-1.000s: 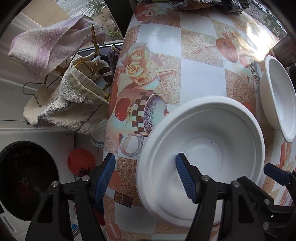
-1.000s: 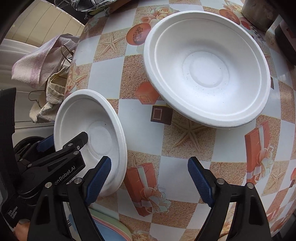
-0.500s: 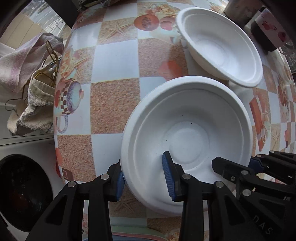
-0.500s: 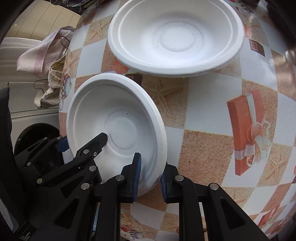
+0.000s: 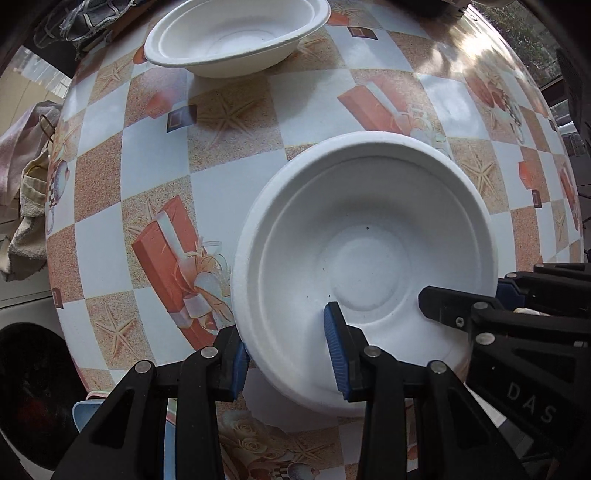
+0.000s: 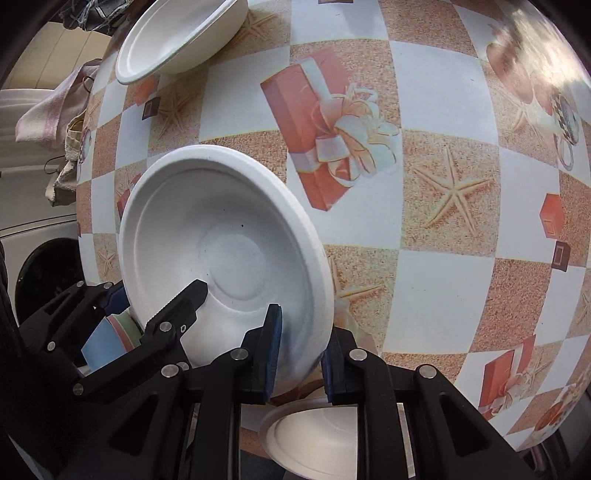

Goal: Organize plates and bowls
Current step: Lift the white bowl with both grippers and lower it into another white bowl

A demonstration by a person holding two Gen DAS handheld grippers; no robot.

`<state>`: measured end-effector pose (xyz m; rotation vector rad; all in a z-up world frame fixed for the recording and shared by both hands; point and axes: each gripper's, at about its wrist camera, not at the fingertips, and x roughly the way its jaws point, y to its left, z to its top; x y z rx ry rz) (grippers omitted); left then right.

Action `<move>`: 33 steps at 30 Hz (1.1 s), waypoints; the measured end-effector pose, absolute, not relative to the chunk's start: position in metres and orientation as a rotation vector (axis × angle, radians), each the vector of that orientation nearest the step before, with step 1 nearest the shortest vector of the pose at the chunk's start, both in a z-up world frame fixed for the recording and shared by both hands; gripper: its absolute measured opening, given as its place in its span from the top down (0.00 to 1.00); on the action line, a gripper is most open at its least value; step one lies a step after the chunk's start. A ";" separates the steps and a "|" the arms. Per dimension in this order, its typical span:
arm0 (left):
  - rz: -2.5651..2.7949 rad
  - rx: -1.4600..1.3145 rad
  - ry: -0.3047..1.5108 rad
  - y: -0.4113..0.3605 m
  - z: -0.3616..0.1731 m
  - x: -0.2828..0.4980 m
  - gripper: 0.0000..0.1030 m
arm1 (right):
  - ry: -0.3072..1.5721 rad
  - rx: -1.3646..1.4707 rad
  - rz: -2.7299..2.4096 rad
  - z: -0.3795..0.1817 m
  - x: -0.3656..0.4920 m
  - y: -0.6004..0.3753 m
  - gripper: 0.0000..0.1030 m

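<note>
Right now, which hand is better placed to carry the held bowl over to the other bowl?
Left, probably. Both grippers' fingers have just closed on the held bowl rim, but the other bowl sits toward the left gripper side, so the right gripper would reach across.

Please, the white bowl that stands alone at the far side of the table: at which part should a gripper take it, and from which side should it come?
Probably at the rim of the far bowl, from above, one finger inside the wall and one outside. Its rim is thin, flared and free all around, and the bowl sits upright and empty. Both the left gripper and the right gripper hold the near bowl this way.
</note>
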<state>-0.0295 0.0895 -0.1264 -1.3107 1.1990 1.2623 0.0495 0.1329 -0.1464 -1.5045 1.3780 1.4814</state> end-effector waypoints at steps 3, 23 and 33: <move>1.284 -1.305 1.183 0.083 -0.121 -0.023 0.60 | 1.388 -1.477 1.505 -0.140 0.056 0.127 0.79; 1.270 -1.106 1.146 0.060 -0.037 0.035 0.60 | 1.342 -1.328 1.546 -0.076 0.113 0.096 0.79; 1.121 -1.025 1.198 0.040 -0.047 0.061 0.60 | 1.346 -1.286 1.433 -0.071 0.155 0.063 0.79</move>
